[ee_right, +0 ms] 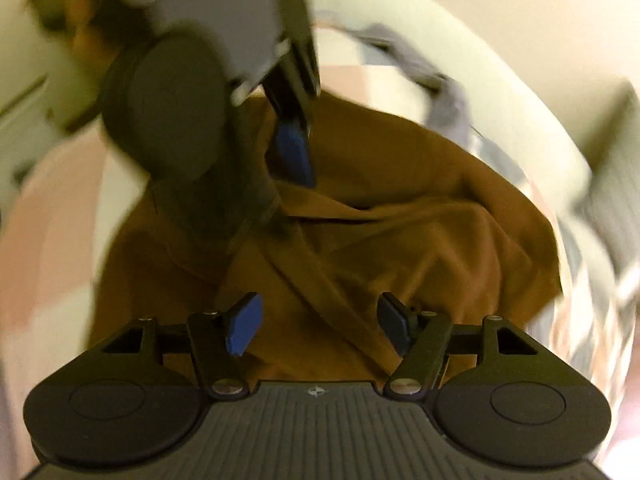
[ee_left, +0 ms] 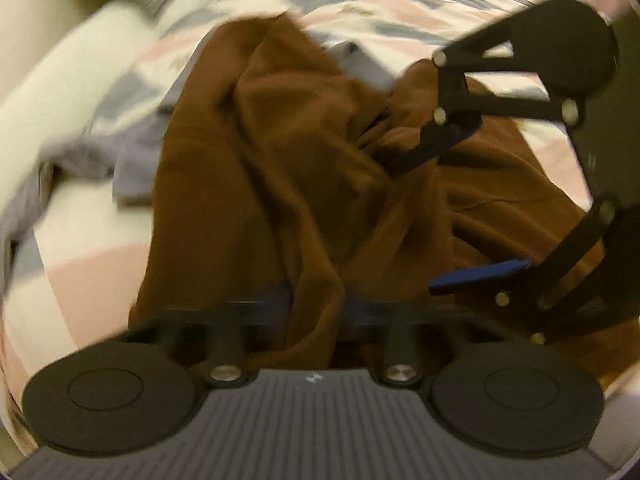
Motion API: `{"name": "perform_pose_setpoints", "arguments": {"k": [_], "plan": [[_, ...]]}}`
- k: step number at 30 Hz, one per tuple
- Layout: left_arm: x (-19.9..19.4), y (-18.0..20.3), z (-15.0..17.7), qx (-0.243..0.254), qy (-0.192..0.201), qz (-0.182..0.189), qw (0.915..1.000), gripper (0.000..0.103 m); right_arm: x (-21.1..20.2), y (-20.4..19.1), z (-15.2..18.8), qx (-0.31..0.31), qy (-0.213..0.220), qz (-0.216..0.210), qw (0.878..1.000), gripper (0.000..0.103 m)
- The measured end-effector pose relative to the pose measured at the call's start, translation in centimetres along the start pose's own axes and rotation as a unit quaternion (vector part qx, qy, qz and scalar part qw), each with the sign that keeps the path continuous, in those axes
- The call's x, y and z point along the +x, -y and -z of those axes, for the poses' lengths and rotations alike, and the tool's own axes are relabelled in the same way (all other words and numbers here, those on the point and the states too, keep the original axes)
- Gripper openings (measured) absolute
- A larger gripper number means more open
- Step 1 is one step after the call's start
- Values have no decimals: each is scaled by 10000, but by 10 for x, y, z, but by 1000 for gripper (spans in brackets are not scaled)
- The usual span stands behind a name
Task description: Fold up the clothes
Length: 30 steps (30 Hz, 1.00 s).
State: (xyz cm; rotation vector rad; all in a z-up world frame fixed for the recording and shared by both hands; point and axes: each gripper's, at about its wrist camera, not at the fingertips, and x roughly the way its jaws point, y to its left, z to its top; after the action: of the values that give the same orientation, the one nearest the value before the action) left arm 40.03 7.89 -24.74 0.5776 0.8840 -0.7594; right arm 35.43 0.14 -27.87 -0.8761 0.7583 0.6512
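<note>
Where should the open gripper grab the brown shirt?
Probably the raised ridge of the brown shirt right ahead of the open right gripper. It stands up off the bedspread, so one finger can pass each side. Come straight down from above, across the ridge. The left gripper seems to be already pinching another fold, though blur makes that uncertain.

Lighting dim, warm yellow cast in both views. Blown-out glare at top right of left wrist view. Heavy motion blur throughout, esp. right wrist view (upper half smeared). Fisheye bending strong at edges; dark vignette in corners. Shadows soft, no hard edges.
</note>
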Motion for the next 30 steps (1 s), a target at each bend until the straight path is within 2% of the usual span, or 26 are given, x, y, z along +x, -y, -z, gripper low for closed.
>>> {"name": "perform_pose_setpoints", "arguments": {"k": [1,2,3,5,7,9,11,14,15,18,21,22,23,24,26,27,28,29,30], "plan": [[-5,-5,3,-175,26,21,9998,3,8,-1,0,-263,-79,-73,9996,28],[-10,-11,7,-349,52,43,9994,3,12,0,2,-341,-148,-158,9992,7],[-15,-16,10,-524,78,64,9986,3,15,1,4,-377,-212,-241,9988,0],[-24,-27,17,-872,129,107,9960,1,5,16,9,125,-66,-306,9994,0],[-35,-38,24,-1226,185,147,9922,1,-14,36,16,837,-15,-124,9964,0],[-61,-56,37,-1815,338,135,9827,1,-41,60,31,1692,77,-133,9855,0],[-70,-56,50,-1884,181,79,9819,1,-67,78,44,2369,171,-171,9712,0],[-83,-55,69,-1987,-55,-6,9800,1,-106,81,67,2859,89,27,9582,0],[-88,-55,75,-2022,-134,-34,9793,1,-117,81,76,3119,58,125,9500,0],[-101,-55,95,-2123,-370,-118,9764,1,-148,95,117,4151,-172,795,9062,0],[-114,-54,114,-2223,-606,-202,9729,2,-175,120,173,5097,-687,1989,8342,0],[-118,-54,121,-2256,-684,-230,9716,2,-180,131,194,5390,-902,2356,8036,0],[-123,-54,127,-2288,-762,-258,9701,3,-183,140,213,5606,-1102,2617,7779,0],[-127,-54,133,-2321,-841,-286,9686,3,-182,149,230,5761,-1329,2775,7573,2],[-135,-54,146,-2393,-985,-334,9654,3,-177,166,258,6095,-1690,2957,7159,20],[-128,-60,145,-2504,-934,-269,9633,4,-174,172,267,6209,-1820,2933,7038,25],[-122,-65,143,-2614,-882,-204,9610,10,-169,179,270,6240,-1915,2916,6993,36],[-115,-71,142,-2724,-830,-139,9585,15,-165,183,266,6199,-1914,2891,7039,42],[-109,-77,141,-2834,-778,-73,9558,26,-159,186,256,6127,-1806,2780,7175,56]]}}
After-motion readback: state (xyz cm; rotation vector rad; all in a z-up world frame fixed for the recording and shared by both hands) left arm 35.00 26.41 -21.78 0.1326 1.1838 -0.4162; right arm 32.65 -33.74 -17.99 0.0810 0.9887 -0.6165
